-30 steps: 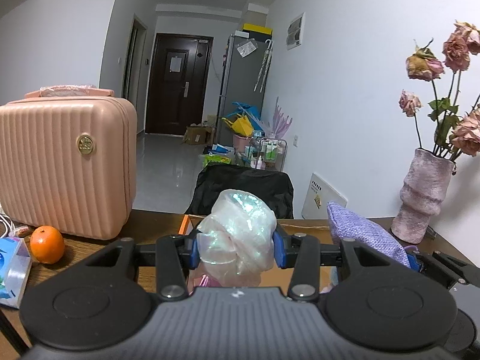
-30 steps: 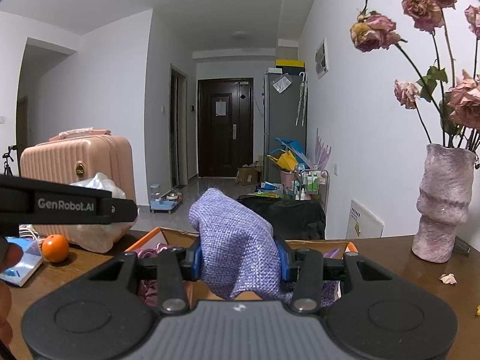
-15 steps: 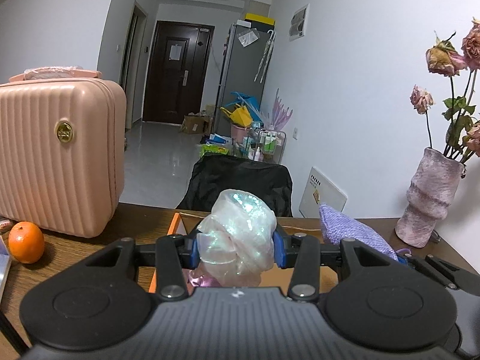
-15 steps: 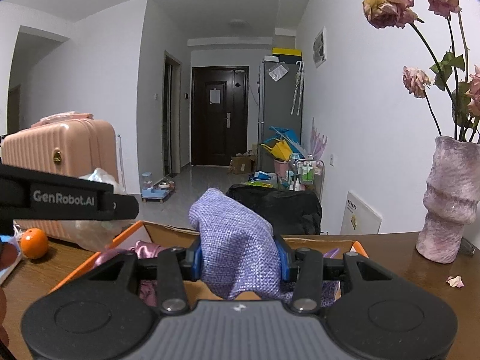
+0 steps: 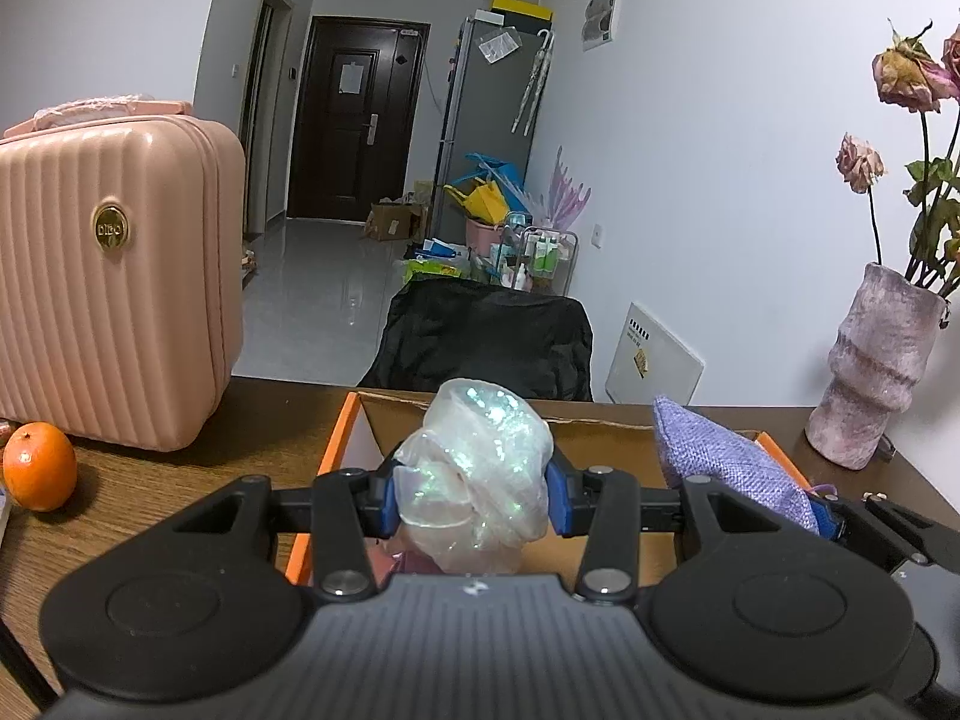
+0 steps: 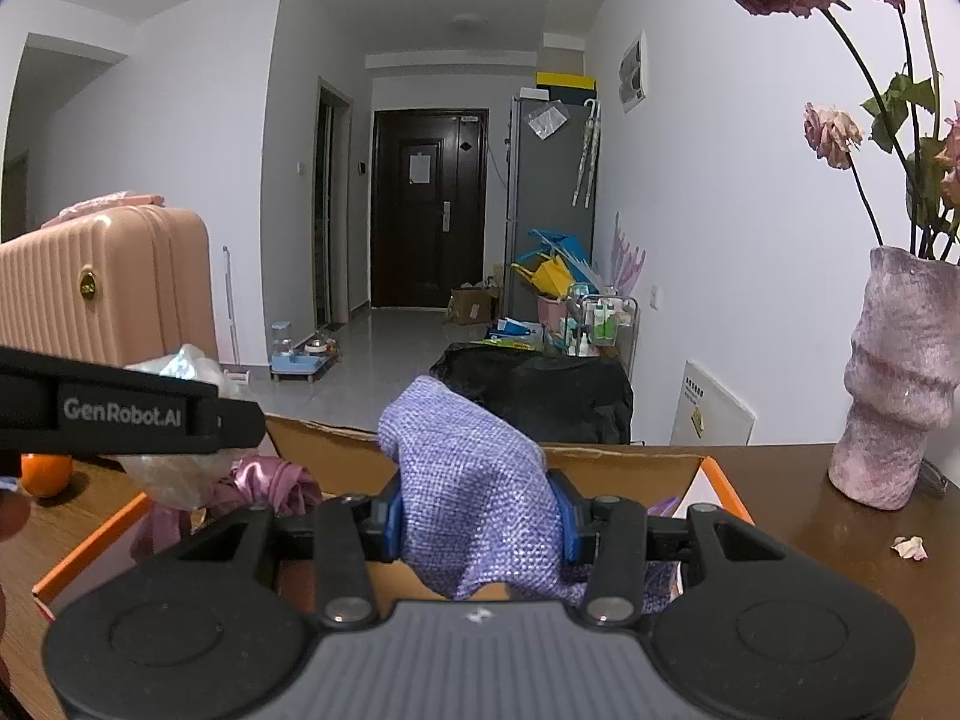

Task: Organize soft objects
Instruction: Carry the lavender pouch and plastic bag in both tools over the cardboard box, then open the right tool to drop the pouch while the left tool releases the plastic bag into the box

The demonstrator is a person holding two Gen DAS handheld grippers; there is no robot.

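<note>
The left gripper (image 5: 472, 495) clamps a crumpled iridescent white sheer pouch (image 5: 477, 483); the right gripper (image 6: 477, 519) clamps a lilac woven fabric pouch (image 6: 474, 492). Both hang above the orange-edged cardboard box (image 6: 618, 459) just ahead.

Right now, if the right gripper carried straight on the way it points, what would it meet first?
Probably the cardboard box: the right gripper, shut on the purple woven pouch, points slightly downward over its open interior, toward the far wall. Depth is unclear.

Dim, sharp, fisheye-bent edges
</note>
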